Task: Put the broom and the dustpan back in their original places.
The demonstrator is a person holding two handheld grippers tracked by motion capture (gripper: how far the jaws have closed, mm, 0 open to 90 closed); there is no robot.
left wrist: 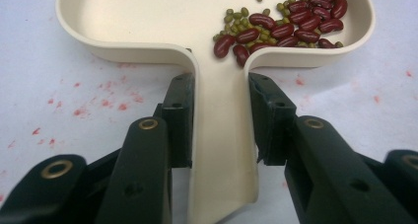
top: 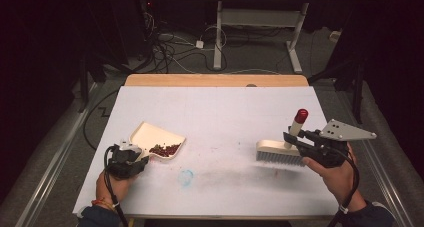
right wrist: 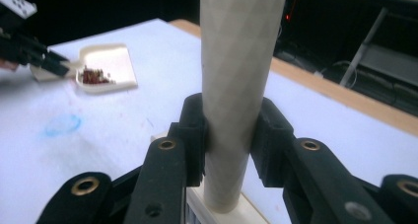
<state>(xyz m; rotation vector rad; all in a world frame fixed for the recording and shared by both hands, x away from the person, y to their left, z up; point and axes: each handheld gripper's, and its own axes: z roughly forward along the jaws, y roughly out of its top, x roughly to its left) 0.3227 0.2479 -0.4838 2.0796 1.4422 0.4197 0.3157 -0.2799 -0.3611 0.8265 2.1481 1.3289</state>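
Note:
A cream dustpan lies at the table's left, holding red kidney beans and small green beans. My left gripper is shut on the dustpan's handle, one jaw on each side. At the right stands a cream brush with grey bristles and a red-tipped handle. My right gripper is shut on the brush handle, which rises upright between the pads. In the right gripper view the dustpan and my left gripper show far off at the left.
The white table cover bears a blue smudge in front of the dustpan and faint red marks. A wooden edge runs along the far side. Beyond it lie cables and a desk frame on the floor.

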